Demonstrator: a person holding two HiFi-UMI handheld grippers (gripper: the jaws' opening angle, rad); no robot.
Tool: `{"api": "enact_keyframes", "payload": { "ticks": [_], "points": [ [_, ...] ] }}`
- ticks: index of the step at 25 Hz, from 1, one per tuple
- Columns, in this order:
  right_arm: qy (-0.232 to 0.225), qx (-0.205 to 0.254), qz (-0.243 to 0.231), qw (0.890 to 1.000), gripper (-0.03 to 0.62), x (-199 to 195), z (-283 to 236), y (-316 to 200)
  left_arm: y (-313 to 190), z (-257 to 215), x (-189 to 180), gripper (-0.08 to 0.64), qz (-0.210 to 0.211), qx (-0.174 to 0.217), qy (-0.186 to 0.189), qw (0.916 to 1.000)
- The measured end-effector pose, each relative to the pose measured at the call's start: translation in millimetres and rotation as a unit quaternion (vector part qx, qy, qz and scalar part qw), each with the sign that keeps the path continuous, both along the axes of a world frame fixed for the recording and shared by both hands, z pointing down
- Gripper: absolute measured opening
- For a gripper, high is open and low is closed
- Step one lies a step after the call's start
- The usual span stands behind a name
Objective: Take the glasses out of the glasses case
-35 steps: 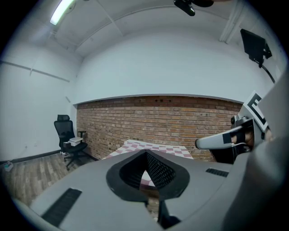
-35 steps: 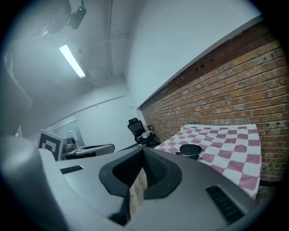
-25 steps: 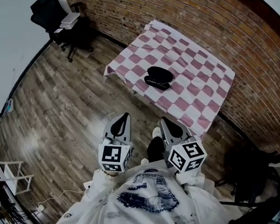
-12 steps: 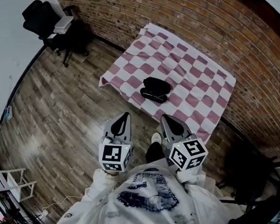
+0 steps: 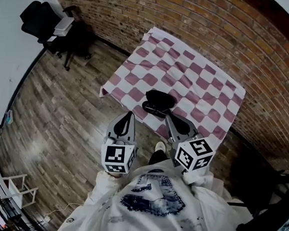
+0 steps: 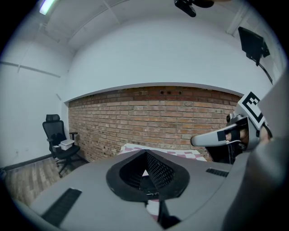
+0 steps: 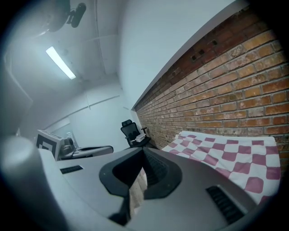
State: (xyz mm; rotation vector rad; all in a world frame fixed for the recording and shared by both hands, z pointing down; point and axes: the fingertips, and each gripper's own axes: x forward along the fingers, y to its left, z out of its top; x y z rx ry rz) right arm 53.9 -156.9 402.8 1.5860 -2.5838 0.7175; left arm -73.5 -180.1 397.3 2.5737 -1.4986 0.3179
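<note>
Foremost, jaws of left gripper (image 6: 145, 153) and right gripper (image 7: 142, 151) pressed together, nothing between them, both held side by side at the near edge of the table (image 5: 141, 42). Just beyond, black glasses case (image 5: 158, 102) lying on the pink-and-white checked cloth (image 5: 207, 93), untouched. Farther out, brick wall (image 5: 203, 22) behind; black office chair (image 5: 42, 18) at far left.

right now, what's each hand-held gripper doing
Left hand-held gripper: closed, empty.
Right hand-held gripper: closed, empty.
</note>
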Motion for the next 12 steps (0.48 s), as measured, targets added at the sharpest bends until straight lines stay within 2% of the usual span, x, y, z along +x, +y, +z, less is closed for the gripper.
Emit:
{"api": "enact_keyframes", "payload": {
  "ticks": [12],
  "points": [
    [-0.004,-0.007,-0.019,1.000,0.014,16,4,-53,-49,5,21,0.009,-0.006,-0.011,0.007,0.9999]
  ]
}}
